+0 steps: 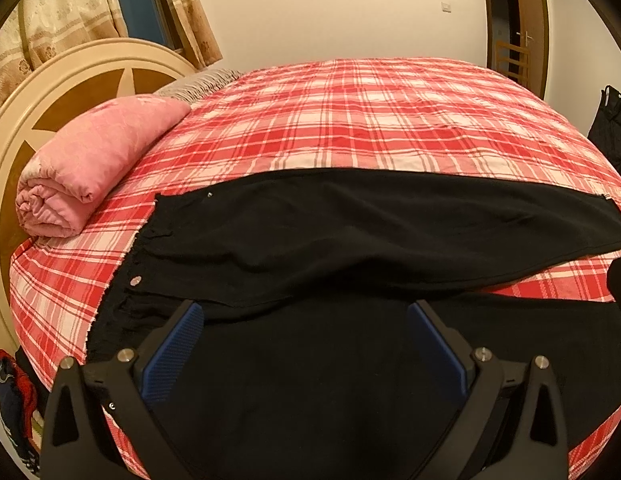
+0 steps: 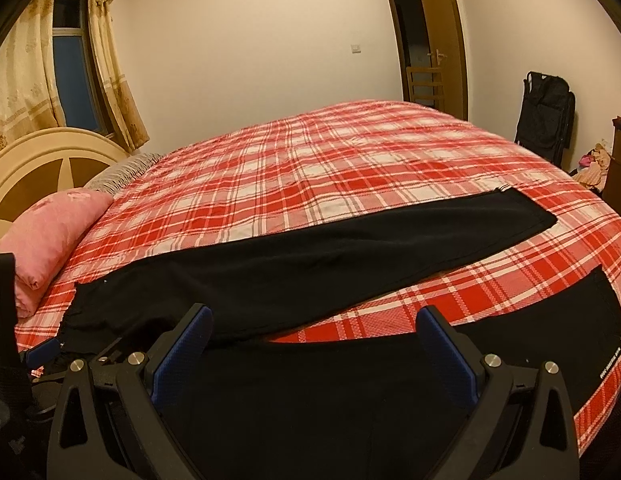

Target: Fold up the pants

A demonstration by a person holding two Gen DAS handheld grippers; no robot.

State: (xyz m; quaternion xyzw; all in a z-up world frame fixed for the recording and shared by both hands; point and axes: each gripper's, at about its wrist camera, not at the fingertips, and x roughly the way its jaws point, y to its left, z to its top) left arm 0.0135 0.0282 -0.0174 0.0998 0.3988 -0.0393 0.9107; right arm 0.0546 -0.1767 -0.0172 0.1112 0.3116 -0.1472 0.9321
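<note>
Black pants (image 1: pixel 350 232) lie spread on a red plaid bed, waistband at the left, legs running right. The far leg lies flat across the bed; the near leg lies under my grippers. My left gripper (image 1: pixel 304 312) is open and empty, hovering over the near leg close to the crotch. In the right wrist view the pants (image 2: pixel 310 264) show both legs parted, with a strip of plaid between them. My right gripper (image 2: pixel 314 316) is open and empty over the near leg. The near leg's cuff (image 2: pixel 602 320) lies at the right edge of the bed.
The bed cover (image 1: pixel 370 120) stretches far behind the pants. A rolled pink quilt (image 1: pixel 90 168) lies at the headboard (image 1: pixel 14 128) on the left. A door (image 2: pixel 438 36), a wooden chair and a black bag (image 2: pixel 546 116) stand at the far right. The other gripper's blue pad (image 2: pixel 42 350) shows at the left.
</note>
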